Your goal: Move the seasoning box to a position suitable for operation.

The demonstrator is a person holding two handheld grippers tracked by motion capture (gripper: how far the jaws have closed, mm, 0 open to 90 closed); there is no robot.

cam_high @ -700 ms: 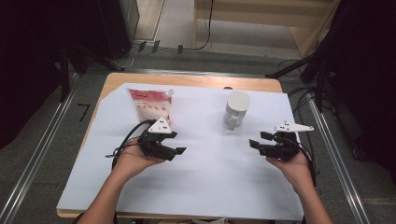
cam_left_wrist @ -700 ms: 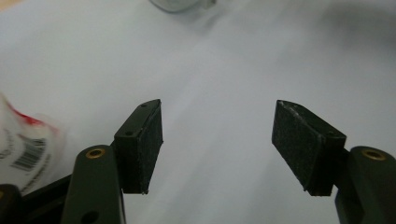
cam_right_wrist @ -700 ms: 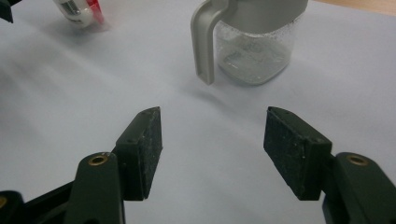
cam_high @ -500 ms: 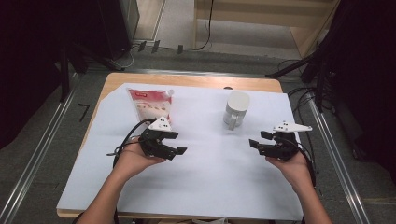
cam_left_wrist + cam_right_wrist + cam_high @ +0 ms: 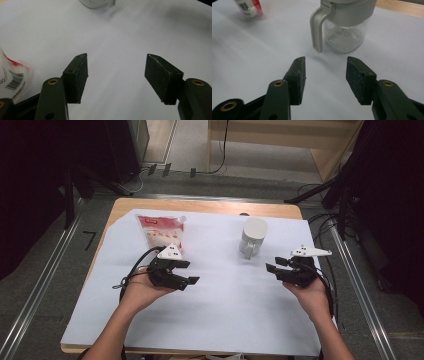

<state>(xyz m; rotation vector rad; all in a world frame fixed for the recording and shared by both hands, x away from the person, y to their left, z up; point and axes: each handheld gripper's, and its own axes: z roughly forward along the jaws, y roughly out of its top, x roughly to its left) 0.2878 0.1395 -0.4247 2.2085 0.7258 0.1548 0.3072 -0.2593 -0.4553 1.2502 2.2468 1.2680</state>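
A clear jar (image 5: 252, 237) with a grey lid and handle stands on the white sheet at the back right of centre. A red-and-white pouch (image 5: 161, 232) lies flat at the back left. My left gripper (image 5: 192, 272) hovers in front of the pouch, open and holding nothing, pointing right. My right gripper (image 5: 273, 265) is open to the right of the jar, pointing left toward it. In the left gripper view the open gripper (image 5: 116, 77) frames bare sheet, with the pouch (image 5: 12, 75) at the left edge. In the right gripper view the gripper (image 5: 325, 80) stands short of the jar's handle (image 5: 317, 30).
The white sheet (image 5: 225, 320) covers most of a wooden table (image 5: 200, 206). Black cables (image 5: 131, 272) trail from the left gripper across the sheet. Metal rails run along both sides of the table, and more cables lie on the floor at the right (image 5: 345, 235).
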